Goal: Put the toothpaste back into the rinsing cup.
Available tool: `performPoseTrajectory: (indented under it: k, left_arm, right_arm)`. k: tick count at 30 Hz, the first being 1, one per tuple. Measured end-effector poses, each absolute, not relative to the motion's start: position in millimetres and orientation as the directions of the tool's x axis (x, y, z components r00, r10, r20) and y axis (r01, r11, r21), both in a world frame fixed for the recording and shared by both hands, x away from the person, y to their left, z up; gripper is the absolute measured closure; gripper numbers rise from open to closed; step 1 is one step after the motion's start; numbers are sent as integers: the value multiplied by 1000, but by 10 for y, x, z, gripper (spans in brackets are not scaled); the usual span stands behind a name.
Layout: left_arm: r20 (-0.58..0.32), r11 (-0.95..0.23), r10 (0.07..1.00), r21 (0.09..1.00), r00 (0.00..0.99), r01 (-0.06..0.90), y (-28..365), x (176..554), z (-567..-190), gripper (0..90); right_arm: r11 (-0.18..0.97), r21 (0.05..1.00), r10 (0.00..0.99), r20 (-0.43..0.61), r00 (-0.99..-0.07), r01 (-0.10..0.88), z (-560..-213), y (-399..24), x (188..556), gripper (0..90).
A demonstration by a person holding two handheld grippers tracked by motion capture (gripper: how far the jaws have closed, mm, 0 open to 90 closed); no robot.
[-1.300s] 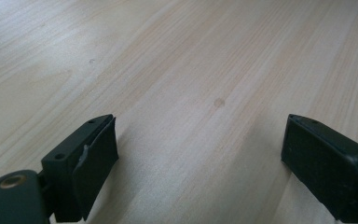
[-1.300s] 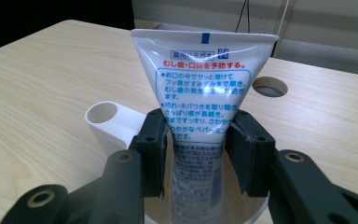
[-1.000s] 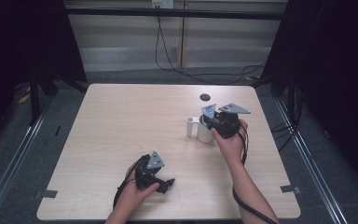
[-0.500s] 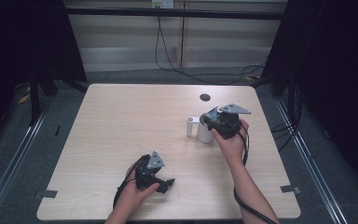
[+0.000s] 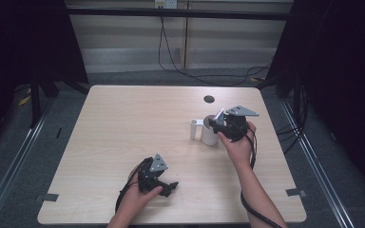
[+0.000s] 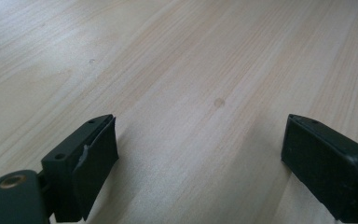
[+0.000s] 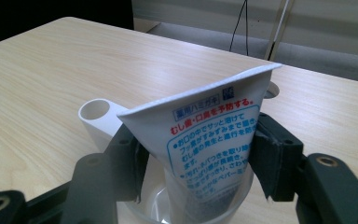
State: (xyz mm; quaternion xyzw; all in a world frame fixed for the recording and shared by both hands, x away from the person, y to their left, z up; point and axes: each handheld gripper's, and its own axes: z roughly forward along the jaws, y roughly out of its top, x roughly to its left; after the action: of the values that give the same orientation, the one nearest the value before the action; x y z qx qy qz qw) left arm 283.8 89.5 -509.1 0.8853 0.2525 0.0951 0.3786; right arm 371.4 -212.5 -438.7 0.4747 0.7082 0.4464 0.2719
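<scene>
Between the jaws of my right gripper (image 7: 196, 168) sits a toothpaste tube (image 7: 209, 149), clamped at both edges, crimped end up, its lower end already down inside the white cup (image 5: 209, 135) directly below. Judgement: insertion is well along; release is left. Beside the cup's rim stands a small side holder (image 7: 95, 112). My left gripper (image 6: 200, 163) rests spread wide over bare table (image 6: 177, 65), holding nothing.

Table (image 5: 123, 123) evenly lit from overhead; surroundings fall off to near black at both sides. Soft, short shadows under the jaws in the left gripper view. High view is slightly soft and grainy. Tube (image 7: 209, 140) print is sharp in the right gripper view; nearest jaws blurred.
</scene>
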Motion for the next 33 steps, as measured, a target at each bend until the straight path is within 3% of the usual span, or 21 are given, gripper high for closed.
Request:
performPoseTrajectory:
  k: [33]
  left_arm:
    - [-23, -586, 519, 718, 854, 375, 895, 2838, -5091, 103]
  right_arm:
    - [174, 880, 899, 41, -436, 441, -4368, -2191, 3634, 234]
